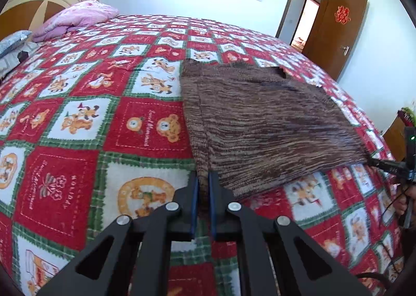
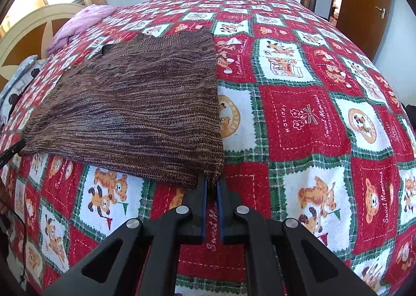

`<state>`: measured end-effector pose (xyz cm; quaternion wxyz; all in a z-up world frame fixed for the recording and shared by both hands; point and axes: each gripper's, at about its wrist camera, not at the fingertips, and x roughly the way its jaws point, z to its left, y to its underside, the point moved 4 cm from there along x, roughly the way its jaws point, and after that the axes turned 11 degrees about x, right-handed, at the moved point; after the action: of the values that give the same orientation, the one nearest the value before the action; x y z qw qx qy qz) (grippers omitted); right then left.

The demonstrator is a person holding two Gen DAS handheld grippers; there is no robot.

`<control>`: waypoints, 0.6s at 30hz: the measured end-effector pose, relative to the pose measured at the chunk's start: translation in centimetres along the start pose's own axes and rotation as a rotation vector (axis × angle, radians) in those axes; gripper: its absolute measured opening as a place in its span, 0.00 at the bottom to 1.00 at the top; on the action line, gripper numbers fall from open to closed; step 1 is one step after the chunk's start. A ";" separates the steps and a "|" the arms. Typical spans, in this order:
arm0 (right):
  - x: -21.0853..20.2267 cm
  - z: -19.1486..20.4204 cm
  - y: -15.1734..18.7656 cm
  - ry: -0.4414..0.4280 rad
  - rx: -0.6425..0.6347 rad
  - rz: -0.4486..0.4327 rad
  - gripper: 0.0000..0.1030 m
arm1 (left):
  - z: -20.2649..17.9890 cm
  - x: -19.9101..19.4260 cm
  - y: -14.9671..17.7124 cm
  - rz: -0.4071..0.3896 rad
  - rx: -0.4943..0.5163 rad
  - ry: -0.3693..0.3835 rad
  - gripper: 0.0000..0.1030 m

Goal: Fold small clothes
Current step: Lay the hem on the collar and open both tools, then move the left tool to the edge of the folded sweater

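Bed covered by a red, white and green checked fleece blanket printed with cartoon bears, carrying one garment and bedding.

A brown, marled knitted garment lies spread flat on the blanket, its two near corners lifted slightly off the surface. Beyond the garment, at the head of the bed beside the cream and brown wooden headboard, rests a crumpled pale pink quilt. Just beside the quilt, at the bed's edge, lie a grey pillow and white bedding.
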<state>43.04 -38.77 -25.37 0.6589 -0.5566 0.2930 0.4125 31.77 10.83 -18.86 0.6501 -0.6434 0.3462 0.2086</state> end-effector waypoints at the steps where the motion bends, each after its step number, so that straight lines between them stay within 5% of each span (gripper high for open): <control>1: 0.0 0.0 -0.1 0.003 -0.001 0.005 0.06 | 0.0 0.3 0.1 0.005 0.003 0.001 0.08; 4: -0.3 0.3 -0.4 0.024 -0.011 0.018 0.08 | 0.1 0.9 0.3 0.011 0.013 -0.010 0.11; 6: -1.6 1.4 -0.8 0.062 -0.031 -0.009 0.23 | 0.3 0.8 0.2 0.006 -0.003 -0.033 0.17; 8: -2.9 3.0 -1.4 0.065 -0.055 -0.066 0.52 | 0.6 0.6 0.2 0.001 -0.016 -0.052 0.43; 10: -4.0 5.9 -2.0 0.000 -0.088 -0.108 0.52 | 0.9 0.6 0.3 -0.010 -0.033 -0.061 0.57; 18: 0.5 17.6 -1.9 -0.123 -0.233 -0.032 0.52 | 0.8 0.8 0.8 -0.021 -0.021 -0.095 0.61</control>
<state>43.69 -21.55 -21.19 0.6128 -0.6077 0.1934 0.4666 31.90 11.50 -20.06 0.6613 -0.6430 0.3062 0.2357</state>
